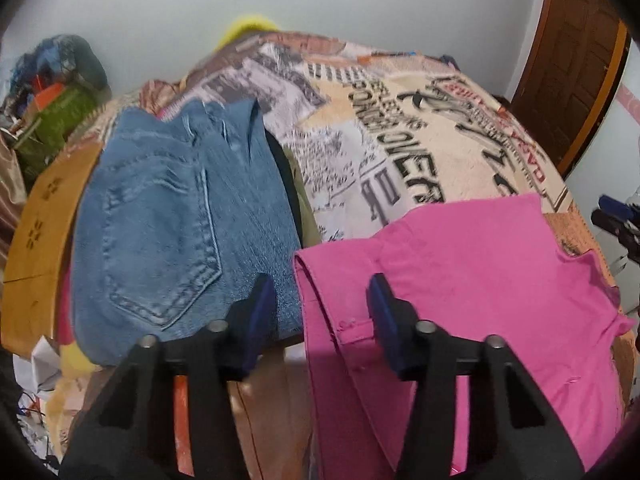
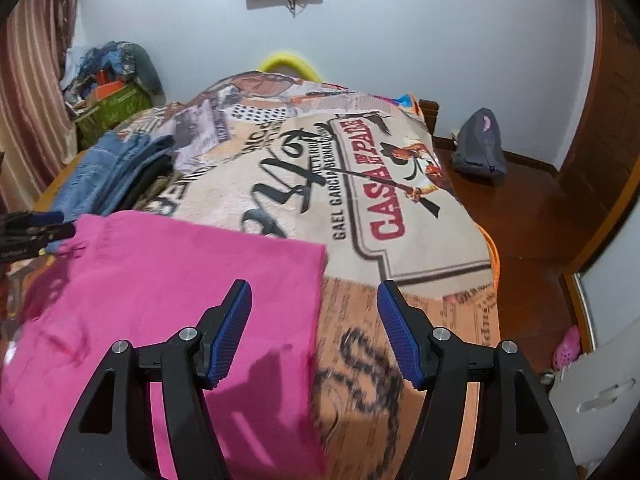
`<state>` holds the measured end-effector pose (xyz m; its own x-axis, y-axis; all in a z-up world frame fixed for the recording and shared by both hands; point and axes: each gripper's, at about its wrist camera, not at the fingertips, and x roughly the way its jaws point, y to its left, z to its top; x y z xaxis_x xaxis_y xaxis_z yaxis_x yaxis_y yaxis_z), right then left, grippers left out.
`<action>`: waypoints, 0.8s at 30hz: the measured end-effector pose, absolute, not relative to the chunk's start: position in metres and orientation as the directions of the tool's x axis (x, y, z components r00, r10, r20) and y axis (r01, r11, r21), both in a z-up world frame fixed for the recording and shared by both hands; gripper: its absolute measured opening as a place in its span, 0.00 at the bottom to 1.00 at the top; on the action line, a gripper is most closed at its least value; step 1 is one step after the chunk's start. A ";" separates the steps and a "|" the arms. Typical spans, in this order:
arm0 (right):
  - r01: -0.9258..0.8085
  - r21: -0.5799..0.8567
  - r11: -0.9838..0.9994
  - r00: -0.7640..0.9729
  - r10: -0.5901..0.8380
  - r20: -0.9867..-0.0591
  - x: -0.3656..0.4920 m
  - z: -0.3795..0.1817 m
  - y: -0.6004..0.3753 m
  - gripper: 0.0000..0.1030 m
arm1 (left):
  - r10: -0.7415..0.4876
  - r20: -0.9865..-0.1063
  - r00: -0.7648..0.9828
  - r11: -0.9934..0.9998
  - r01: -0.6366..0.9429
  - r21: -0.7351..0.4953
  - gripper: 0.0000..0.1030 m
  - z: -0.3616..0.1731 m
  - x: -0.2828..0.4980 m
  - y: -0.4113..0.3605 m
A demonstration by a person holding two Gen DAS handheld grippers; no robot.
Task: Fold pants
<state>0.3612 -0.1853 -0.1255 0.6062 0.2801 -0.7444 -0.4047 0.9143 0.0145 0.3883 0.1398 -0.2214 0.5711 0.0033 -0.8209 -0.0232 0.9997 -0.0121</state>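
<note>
Pink pants (image 1: 460,280) crosswise (folded) on bedspread (image 1: 400,140)

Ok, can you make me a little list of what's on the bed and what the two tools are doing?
surface: bed with printed blanket
pink pants: lying flat on the blanket, near edge
jeans: folded, on a pile beside the pink pants
left tool: open, nothing held, over the pink pants' edge
right tool: open, nothing held, over the pink pants' other edge
floor: grey bag
</note>
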 end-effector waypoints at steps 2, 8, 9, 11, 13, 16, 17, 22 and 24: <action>-0.412 0.026 0.911 0.589 0.288 -0.755 0.374 -0.132 -0.183 0.60 | -0.009 -0.819 0.573 1.000 -0.016 -0.022 0.42 -0.227 0.391 0.143; -0.454 0.049 0.890 0.519 0.308 -0.797 0.406 -0.158 -0.172 0.60 | -0.049 -0.828 0.559 0.999 0.043 -0.030 0.23 -0.233 0.397 0.135; -0.466 0.058 0.883 0.497 0.315 -0.808 0.412 -0.165 -0.169 0.59 | -0.048 -0.832 0.552 0.999 0.046 -0.027 0.21 -0.235 0.398 0.134; -0.476 0.080 0.876 0.465 0.328 -0.822 0.418 -0.175 -0.164 0.53 | -0.034 -0.835 0.549 0.999 0.048 -0.009 0.11 -0.240 0.399 0.132; -0.487 0.115 0.866 0.423 0.349 -0.836 0.424 -0.185 -0.159 0.37 | -0.044 -0.836 0.547 0.999 0.040 -0.026 0.07 -0.242 0.400 0.135; -0.492 0.138 0.859 0.404 0.367 -0.838 0.428 -0.194 -0.154 0.23 | -0.066 -0.832 0.550 0.998 0.029 -0.060 0.03 -0.240 0.400 0.141; -0.499 0.141 0.855 0.408 0.375 -0.832 0.427 -0.193 -0.153 0.09 | -0.069 -0.830 0.554 0.998 0.027 -0.065 0.03 -0.238 0.400 0.141; -0.513 0.107 0.852 0.432 0.364 -0.826 0.421 -0.182 -0.146 0.05 | -0.052 -0.806 0.590 0.999 0.026 -0.046 0.02 -0.221 0.395 0.138; -0.508 0.098 0.856 0.455 0.364 -0.813 0.418 -0.174 -0.146 0.05 | -0.053 -0.784 0.619 0.999 0.028 -0.046 0.02 -0.208 0.390 0.137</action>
<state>0.4183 -0.1459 -0.1739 0.4551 0.3636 -0.8128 -0.5081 0.8557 0.0982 0.3898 0.1374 -0.2075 0.6190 -0.0532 -0.7836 0.0276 0.9986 -0.0460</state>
